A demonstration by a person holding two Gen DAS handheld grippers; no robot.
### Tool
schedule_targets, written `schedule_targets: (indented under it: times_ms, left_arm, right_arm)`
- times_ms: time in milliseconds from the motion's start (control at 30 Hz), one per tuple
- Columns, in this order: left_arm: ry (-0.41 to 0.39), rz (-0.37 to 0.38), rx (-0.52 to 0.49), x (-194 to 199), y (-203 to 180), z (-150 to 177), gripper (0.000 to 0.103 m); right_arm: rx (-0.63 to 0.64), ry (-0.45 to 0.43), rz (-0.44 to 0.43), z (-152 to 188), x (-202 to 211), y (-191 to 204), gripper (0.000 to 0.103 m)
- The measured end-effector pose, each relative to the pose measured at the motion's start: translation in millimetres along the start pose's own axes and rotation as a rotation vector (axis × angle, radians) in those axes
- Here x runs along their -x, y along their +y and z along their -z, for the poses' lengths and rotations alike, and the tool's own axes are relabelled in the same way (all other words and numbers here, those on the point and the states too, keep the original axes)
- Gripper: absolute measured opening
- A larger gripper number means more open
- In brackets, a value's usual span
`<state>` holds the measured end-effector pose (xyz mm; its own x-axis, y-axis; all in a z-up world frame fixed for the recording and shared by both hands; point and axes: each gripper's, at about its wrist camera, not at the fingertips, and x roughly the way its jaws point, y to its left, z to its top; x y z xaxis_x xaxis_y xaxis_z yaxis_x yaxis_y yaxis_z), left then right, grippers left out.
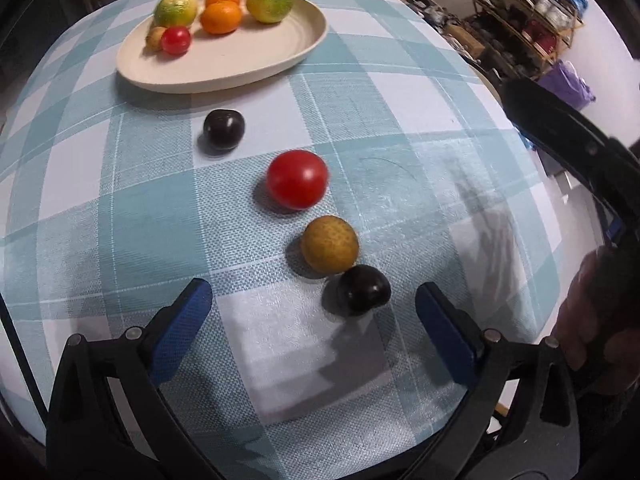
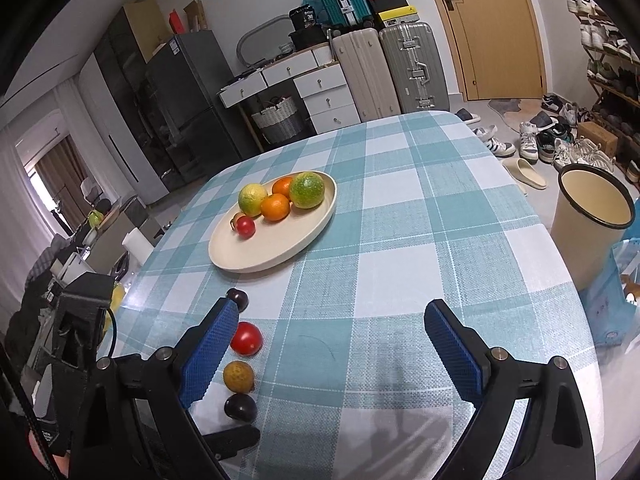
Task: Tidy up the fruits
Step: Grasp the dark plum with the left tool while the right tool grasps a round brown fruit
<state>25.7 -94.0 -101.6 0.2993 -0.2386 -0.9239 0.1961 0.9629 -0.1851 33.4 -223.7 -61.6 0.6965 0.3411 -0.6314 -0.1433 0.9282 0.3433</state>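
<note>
1. Fruit lies in a loose line on the checked tablecloth (image 1: 400, 92): a dark plum (image 1: 223, 129), a red tomato (image 1: 297, 179), a tan speckled fruit (image 1: 329, 244) and a second dark plum (image 1: 363, 289). The line's long axis runs from the near edge diagonally away toward the plate (image 1: 240, 68).
2. The tan fruit and the nearer plum touch; the tomato sits just beyond them, and the far plum lies apart, near the plate's rim.
3. All four are round and smooth-skinned except the tan one, which looks dimpled. The cloth is woven, in teal and white squares.
4. The plate is oval, cream and matte, its long axis slanting across the table. It holds two greenish-yellow citrus (image 1: 269, 2), two oranges (image 1: 220, 17), a small tomato (image 1: 175, 40) and a small tan fruit (image 1: 155, 38).
5. The left gripper (image 1: 314, 300) is spread wide and holding nothing; the nearer plum lies between its blue textured pads, closer to the right one.
6. The right gripper (image 2: 332, 320) is likewise wide apart and unladen, with the line of fruit beside its left pad.
</note>
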Motion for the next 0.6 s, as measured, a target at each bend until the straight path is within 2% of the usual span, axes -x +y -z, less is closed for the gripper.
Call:
schedule_targets:
  times_ms: [100, 200, 267, 600]
  left_arm:
    - [-0.008, 0.003, 0.029, 1.1, 2.9, -0.1, 0.099]
    - [-0.013, -0.008, 0.023, 4.6, 3.1, 1.1, 0.089]
    - [-0.017, -0.005, 0.019, 7.4, 3.4, 2.0, 0.080]
    - [0.009, 0.107, -0.001, 9.2, -4.7, 6.0, 0.038]
  right_arm:
    - [-0.011, -0.003, -0.001, 0.4, 0.9, -4.0, 0.096]
    - [-0.017, -0.003, -0.002, 1.7, 1.6, -7.0, 0.096]
    - [-0.019, -0.003, -0.003, 2.6, 1.5, -8.4, 0.096]
    - [-0.047, -0.012, 0.001, 1.0, 3.9, -18.5, 0.096]
